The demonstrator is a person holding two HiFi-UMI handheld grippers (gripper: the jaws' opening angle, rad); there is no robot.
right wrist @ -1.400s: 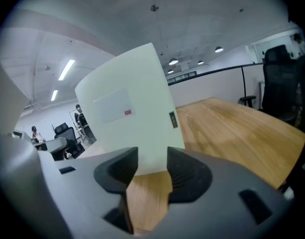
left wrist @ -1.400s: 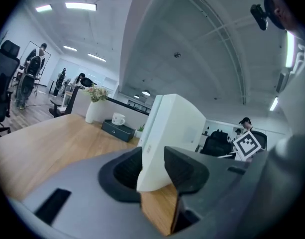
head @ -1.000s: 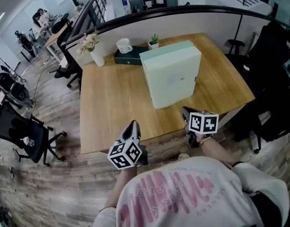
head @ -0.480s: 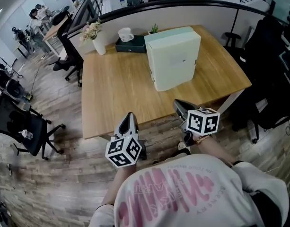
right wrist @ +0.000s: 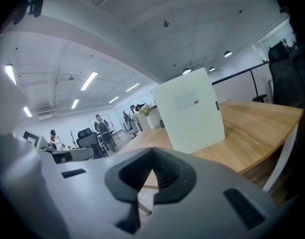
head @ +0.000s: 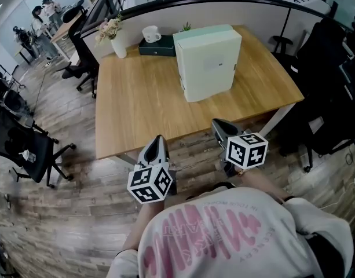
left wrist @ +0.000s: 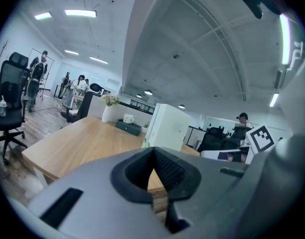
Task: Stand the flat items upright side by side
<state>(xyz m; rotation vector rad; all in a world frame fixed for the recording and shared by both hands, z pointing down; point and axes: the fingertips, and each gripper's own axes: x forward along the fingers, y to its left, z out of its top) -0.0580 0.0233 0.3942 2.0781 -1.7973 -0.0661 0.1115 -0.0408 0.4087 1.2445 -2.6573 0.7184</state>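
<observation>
**Item 1. Black office chair** (head: pixel 28 150): sitting on the plank floor, well apart from the work.

**Item 2. Light wooden table** (head: pixel 136 106): carrying, along its far edge, a white vase of flowers (head: pixel 118 44), a white mug (head: pixel 151 36) and a dark green tray (head: pixel 158 47).

**Item 3. Left gripper** (head: pixel 158 142): hovering off the table's near edge with its jaws pressed together on nothing.

**Item 4. Pale mint-and-cream flat boxes** (head: pixel 207 65): standing upright on the table's far right part, packed face to face as one block. Their number cannot be told.

**Item 5. Right gripper** (head: pixel 222 130): hovering beside the near edge, jaws likewise pressed together and empty.

**Handling note:** the arranging is looking finished, so both tools are best kept clear of the block. If a box is leaning, it is better nudged low on its broad face, with the opposite side being braced.
</observation>
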